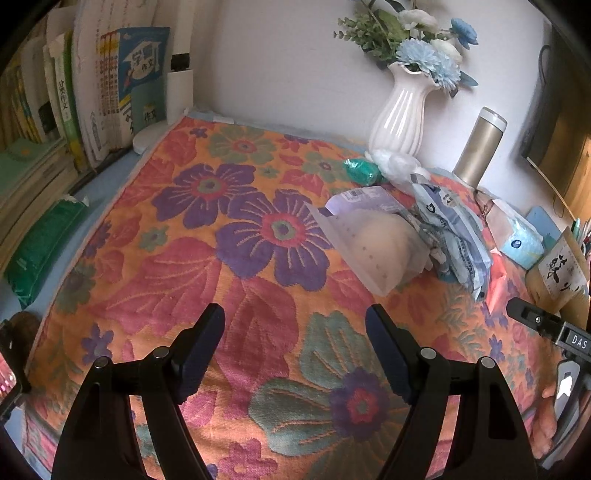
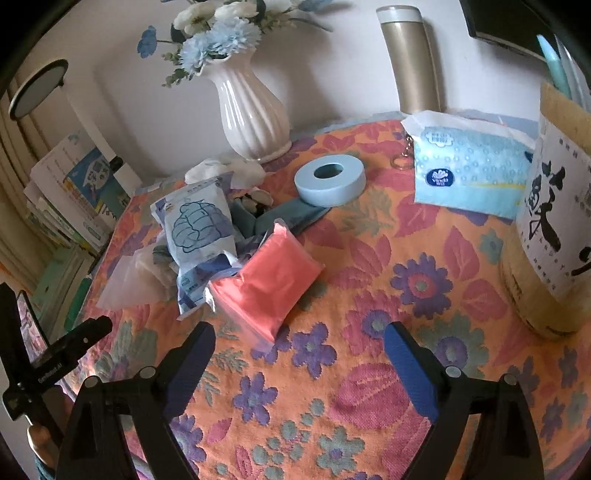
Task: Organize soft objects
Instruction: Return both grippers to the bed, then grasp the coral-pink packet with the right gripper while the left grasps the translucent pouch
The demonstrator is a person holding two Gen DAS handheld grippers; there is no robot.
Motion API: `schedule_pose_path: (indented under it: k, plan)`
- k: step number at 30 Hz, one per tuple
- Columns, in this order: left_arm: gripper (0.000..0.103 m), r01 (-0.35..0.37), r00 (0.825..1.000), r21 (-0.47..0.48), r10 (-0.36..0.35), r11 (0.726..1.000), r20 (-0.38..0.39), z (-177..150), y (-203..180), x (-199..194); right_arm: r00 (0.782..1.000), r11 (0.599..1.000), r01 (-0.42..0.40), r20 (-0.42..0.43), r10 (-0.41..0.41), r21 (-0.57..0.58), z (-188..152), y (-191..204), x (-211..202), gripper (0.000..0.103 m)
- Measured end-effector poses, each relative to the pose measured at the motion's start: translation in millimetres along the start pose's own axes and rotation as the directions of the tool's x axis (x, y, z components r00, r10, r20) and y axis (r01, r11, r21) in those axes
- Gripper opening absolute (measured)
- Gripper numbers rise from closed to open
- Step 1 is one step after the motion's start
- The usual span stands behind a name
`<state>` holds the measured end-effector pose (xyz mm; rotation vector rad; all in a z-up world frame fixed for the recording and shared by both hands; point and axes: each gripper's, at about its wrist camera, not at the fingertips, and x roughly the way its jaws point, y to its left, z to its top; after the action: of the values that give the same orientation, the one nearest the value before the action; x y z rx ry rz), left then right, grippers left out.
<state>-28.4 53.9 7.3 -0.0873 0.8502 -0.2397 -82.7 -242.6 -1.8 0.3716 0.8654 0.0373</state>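
One white vase holding blue and white flowers; one bamboo holder with pens. On floral cloth: one red pouch just ahead of right gripper, jaws apart, empty. One translucent bag ahead of left gripper, jaws apart, empty. One tissue pack, one tape ring, one flask.

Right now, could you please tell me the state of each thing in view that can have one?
left gripper: jaws open, nothing between them
right gripper: jaws open, nothing between them
red pouch: lying flat on the cloth, sealed
tissue pack: lying flat, top torn open
tape roll: lying flat
vase: upright, holding flowers
flask: upright, capped
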Motion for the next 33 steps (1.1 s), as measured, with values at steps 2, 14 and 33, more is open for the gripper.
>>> schedule_pose_path:
  k: [2, 14, 33]
  plan:
    - [0.077, 0.0, 1.0, -0.002, 0.0, 1.0, -0.002, 0, 0, 0, 1.0, 1.0, -0.005, -0.005, 0.005, 0.007, 0, -1, 0, 0.092]
    - [0.09, 0.077, 0.995, 0.174, -0.088, 0.982, 0.054, 23, -29, -40, 0.985, 0.959, -0.164, -0.021, 0.174, 0.231, 8, -31, -6, 0.09]
    - [0.078, 0.21, 0.972, 0.411, -0.143, 0.887, -0.188, 55, -63, 66, 0.993, 0.977, -0.121, 0.01, 0.121, 0.176, 31, -7, 34, 0.047]
